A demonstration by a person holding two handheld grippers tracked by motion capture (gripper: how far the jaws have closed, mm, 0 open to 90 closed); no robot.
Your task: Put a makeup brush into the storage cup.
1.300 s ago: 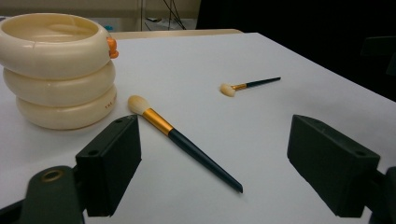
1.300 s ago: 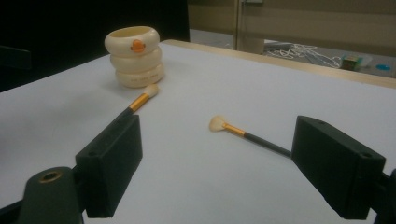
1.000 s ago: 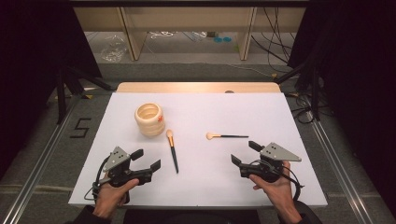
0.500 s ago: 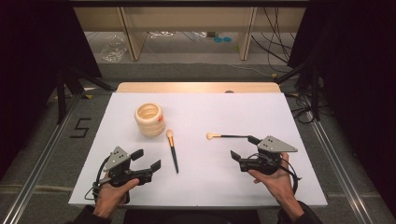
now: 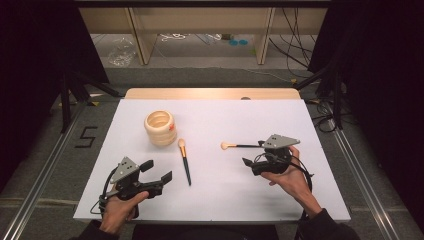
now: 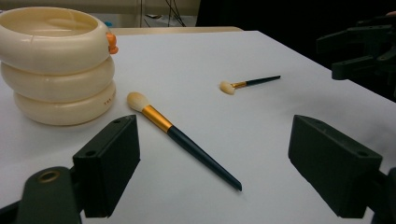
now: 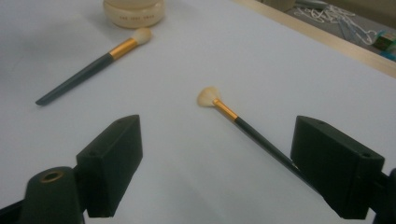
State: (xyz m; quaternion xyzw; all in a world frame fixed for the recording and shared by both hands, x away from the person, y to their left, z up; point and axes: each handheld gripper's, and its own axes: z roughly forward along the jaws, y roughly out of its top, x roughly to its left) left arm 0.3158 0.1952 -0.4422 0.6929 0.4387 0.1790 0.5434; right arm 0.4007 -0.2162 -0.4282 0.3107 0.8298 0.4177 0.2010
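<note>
Small brush [image 7: 247, 125] handle end hidden behind the right jaw in the right gripper view. Cream holder [image 7: 134, 10] cut off by that view's top edge. Lettering on holder too small to read. Clutter beyond the desk [image 5: 215, 200] blurred.

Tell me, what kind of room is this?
Probably a lab or recording workshop: a white-topped table stands on metal floor rails, loose black cables trail behind, and hand-held black grippers, left and right, carry cameras.

Bright evenly lit white table [image 5: 300, 200], dark surroundings, soft faint shadows, slightly soft gripper views
</note>
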